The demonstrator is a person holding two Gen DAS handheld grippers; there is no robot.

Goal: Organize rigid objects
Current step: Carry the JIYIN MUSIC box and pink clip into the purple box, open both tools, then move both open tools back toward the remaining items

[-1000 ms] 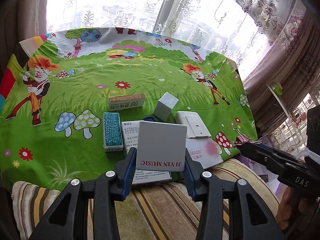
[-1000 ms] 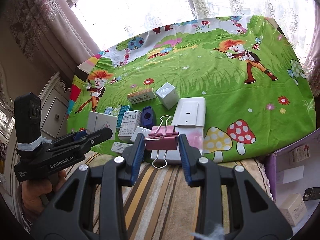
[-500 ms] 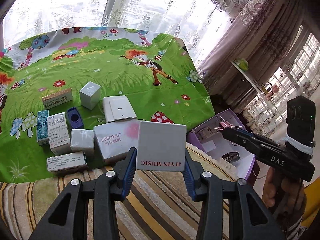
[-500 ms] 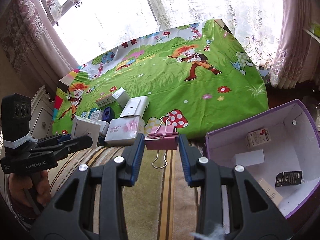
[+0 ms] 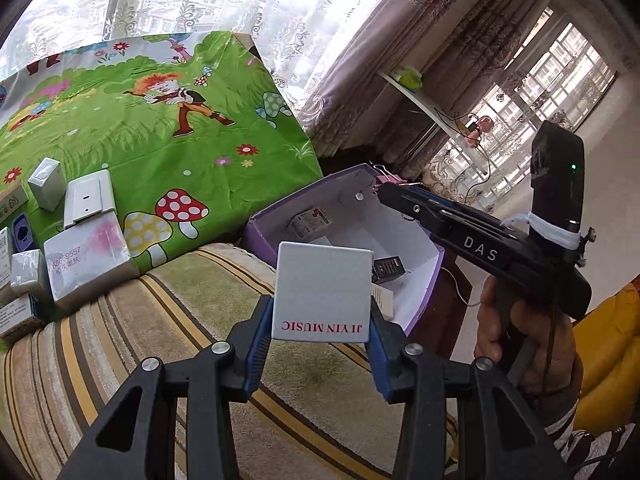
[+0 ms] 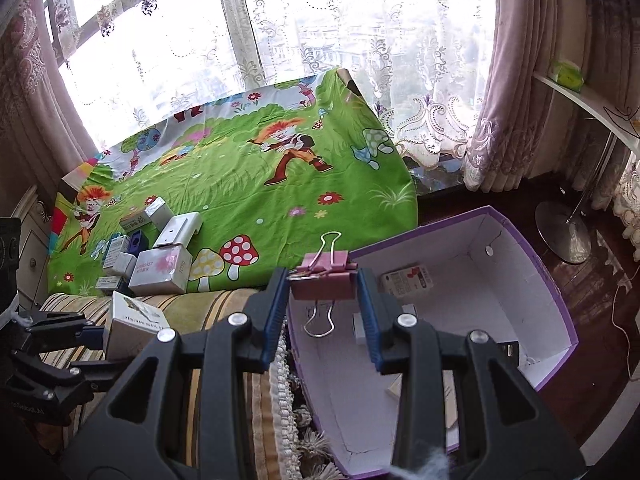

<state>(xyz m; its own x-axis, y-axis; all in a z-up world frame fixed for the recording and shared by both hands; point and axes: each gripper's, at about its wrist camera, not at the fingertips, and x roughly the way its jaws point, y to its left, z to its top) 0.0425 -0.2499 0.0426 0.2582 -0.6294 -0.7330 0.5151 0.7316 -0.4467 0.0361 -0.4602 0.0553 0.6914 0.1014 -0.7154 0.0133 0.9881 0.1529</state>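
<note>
My left gripper (image 5: pixel 320 316) is shut on a white box marked JI YIN MUSIC (image 5: pixel 322 292), held above the striped cushion near the purple storage box (image 5: pixel 424 300). It also shows in the right wrist view (image 6: pixel 132 322). My right gripper (image 6: pixel 323 286) is shut on a pink binder clip (image 6: pixel 323 276) and holds it over the near left edge of the purple box (image 6: pixel 560 304). The purple box has a white inside and holds several small cartons (image 6: pixel 406 280). More small boxes (image 6: pixel 160 268) lie grouped on the green cartoon cloth.
The green cartoon cloth (image 6: pixel 260 184) covers a raised surface at the left. A striped cushion (image 5: pixel 160 320) lies in front of it. The purple box sits on a dark wooden floor (image 6: pixel 600 320). A lamp base (image 6: pixel 564 232), curtains and a yellow object (image 5: pixel 608 356) stand at the right.
Both grippers have swung right, away from the boxes on the cloth. The purple box is now close under both. Each still holds its object.
</note>
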